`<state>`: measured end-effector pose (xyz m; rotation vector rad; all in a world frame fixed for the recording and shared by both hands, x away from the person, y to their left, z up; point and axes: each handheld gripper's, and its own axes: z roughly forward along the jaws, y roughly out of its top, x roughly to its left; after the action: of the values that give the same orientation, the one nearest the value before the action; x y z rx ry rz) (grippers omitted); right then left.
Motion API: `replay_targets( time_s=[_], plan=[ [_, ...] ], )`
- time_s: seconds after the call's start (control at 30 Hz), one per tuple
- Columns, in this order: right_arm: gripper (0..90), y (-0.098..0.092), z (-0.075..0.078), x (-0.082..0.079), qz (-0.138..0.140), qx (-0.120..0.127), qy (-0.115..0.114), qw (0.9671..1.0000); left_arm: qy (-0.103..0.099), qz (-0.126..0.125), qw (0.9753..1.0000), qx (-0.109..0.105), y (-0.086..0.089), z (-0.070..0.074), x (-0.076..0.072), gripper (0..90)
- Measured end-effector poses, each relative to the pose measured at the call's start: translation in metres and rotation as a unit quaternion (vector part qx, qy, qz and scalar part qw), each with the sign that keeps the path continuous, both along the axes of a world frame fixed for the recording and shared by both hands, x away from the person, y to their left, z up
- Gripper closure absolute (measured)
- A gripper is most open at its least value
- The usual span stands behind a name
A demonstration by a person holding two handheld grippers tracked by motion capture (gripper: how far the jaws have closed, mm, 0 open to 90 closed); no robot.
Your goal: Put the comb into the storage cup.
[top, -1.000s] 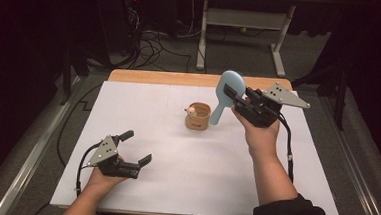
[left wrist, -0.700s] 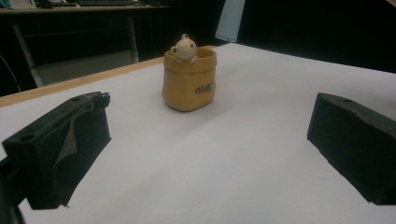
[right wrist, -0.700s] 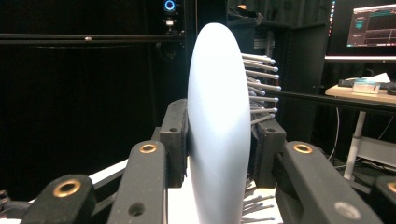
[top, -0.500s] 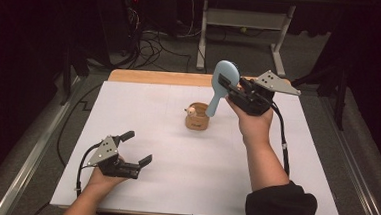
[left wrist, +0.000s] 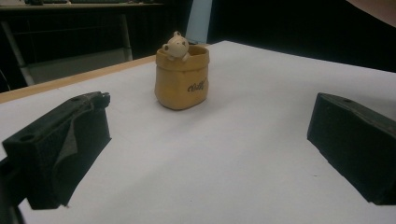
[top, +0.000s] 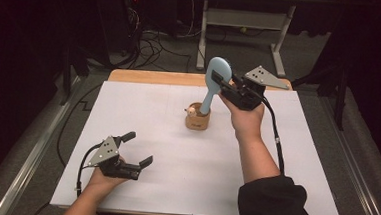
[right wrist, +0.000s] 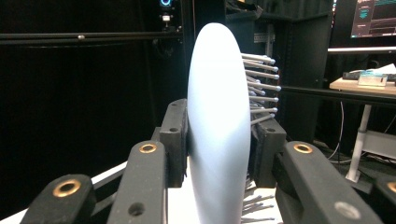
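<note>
Unclear cursive word on pot (left wrist: pixel 182 81)

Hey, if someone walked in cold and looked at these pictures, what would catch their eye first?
Most likely the pale blue hairbrush, clamped by its head in the right tool above the far middle of the white table, handle angled down into the cup. Next, that small tan cup with a little bear figure peeking over its rim. The left tool rests open at the near left.
</note>
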<state>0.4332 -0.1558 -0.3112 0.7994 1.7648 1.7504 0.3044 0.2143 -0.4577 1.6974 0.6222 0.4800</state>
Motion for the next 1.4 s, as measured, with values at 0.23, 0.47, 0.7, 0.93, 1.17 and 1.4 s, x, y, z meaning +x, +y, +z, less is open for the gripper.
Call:
replay_targets(
  time_s=[0.23, 0.47, 0.7, 0.93, 1.17, 1.4],
  plan=[
    [65.5, 0.006, -0.004, 0.007, -0.001, -0.005, 0.007, 1.0, 0.004, 0.0, 1.0, -0.002, 0.0, 0.0, 0.001, 0.4],
    [65.6, 0.012, -0.008, 0.014, -0.002, -0.006, 0.013, 0.9999, 0.004, -0.001, 1.0, -0.003, 0.0, 0.0, 0.0, 0.4],
    [65.5, 0.019, -0.011, 0.02, -0.002, -0.012, 0.019, 0.9997, 0.004, -0.002, 1.0, -0.004, 0.0, 0.0, 0.0, 0.4],
    [65.5, 0.025, -0.016, 0.024, -0.003, -0.018, 0.025, 0.9995, 0.004, -0.002, 1.0, -0.005, 0.0, 0.0, 0.0, 0.4],
    [65.4, 0.031, -0.024, 0.028, -0.004, -0.032, 0.031, 0.999, 0.005, -0.003, 1.0, -0.006, 0.0, 0.0, 0.0, 0.4],
    [65.4, 0.037, -0.031, 0.029, -0.002, -0.039, 0.037, 0.9986, 0.005, -0.001, 0.9999, -0.009, 0.001, 0.001, -0.001, 0.4]
  ],
)
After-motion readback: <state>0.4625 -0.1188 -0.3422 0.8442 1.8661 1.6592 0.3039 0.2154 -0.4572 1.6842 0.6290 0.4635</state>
